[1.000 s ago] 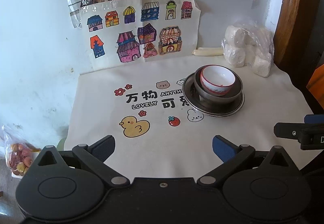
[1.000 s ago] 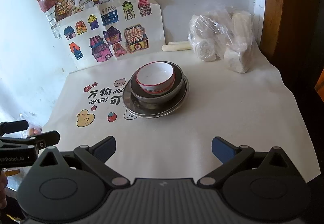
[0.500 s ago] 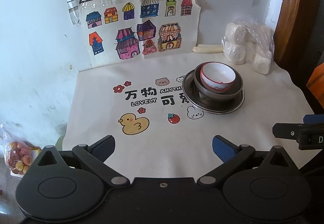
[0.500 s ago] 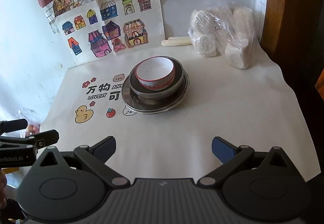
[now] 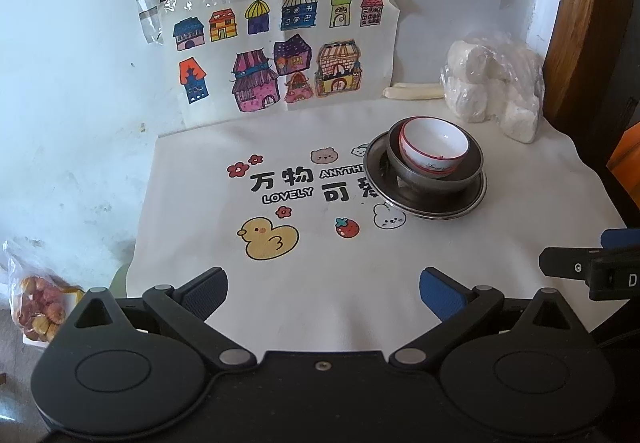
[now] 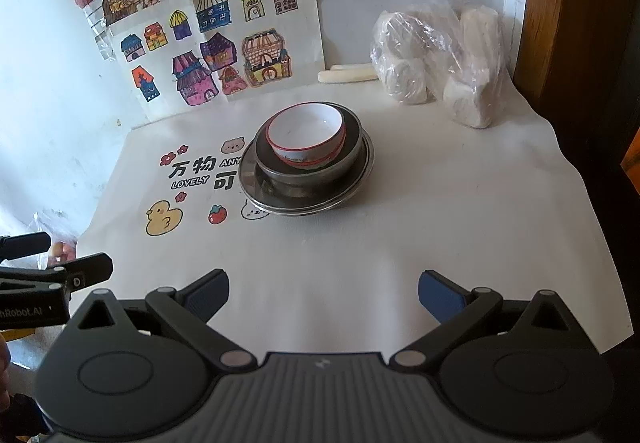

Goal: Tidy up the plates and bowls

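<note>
white bowl [image 6: 306, 137] with a red rim sits inside a grey metal bowl [image 6: 352, 155], which sits on a metal plate [image 6: 256, 187]; one nested stack, upright, on the cloth-covered worktop [image 6: 440, 223], toward the back wall. the stack is round, so no long axis to line up with.

right wrist view: stack lies ahead at about 12 o'clock, a touch toward 11, well apart from the right gripper [image 6: 324, 293]. jaws spread wide, nothing between them.

left wrist view: same white bowl [image 5: 434, 151] lies at about 1 o'clock from the left gripper [image 5: 323, 293], also well apart. jaws spread wide, empty.

judgement: the right gripper faces the stack more squarely, so it looks the better placed; which is nearer is hard to call. stack looks already sorted, largest at the bottom.

bag of white rolls [image 6: 440, 67] stands at 1 o'clock behind the stack, clear of it.
</note>
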Motion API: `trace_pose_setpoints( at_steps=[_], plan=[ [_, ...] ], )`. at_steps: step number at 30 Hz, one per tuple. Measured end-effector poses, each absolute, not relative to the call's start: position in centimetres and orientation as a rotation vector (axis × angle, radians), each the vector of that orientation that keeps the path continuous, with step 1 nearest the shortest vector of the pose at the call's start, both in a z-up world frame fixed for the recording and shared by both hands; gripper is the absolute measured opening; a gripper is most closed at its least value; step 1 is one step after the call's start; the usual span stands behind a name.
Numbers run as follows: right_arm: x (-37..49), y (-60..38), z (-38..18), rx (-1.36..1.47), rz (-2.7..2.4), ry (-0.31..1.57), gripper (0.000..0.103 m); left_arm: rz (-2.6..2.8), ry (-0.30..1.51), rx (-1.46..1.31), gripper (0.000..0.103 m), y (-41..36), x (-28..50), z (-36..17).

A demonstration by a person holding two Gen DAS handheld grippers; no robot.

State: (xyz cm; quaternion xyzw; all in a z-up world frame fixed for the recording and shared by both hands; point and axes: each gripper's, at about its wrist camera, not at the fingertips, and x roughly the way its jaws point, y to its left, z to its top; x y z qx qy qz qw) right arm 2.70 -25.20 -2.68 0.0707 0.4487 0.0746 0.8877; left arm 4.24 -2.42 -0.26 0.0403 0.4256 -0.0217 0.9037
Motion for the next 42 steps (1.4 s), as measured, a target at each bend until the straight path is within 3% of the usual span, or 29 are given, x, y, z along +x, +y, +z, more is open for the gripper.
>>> trace_pose_setpoints(
  at_steps=[42],
  plan=[
    [2.79,-25.22,-2.67,0.145,0.158,0.937,0.103,-0.044,0.889,0.080,0.102,-2.52,4.22,-0.58]
  ],
)
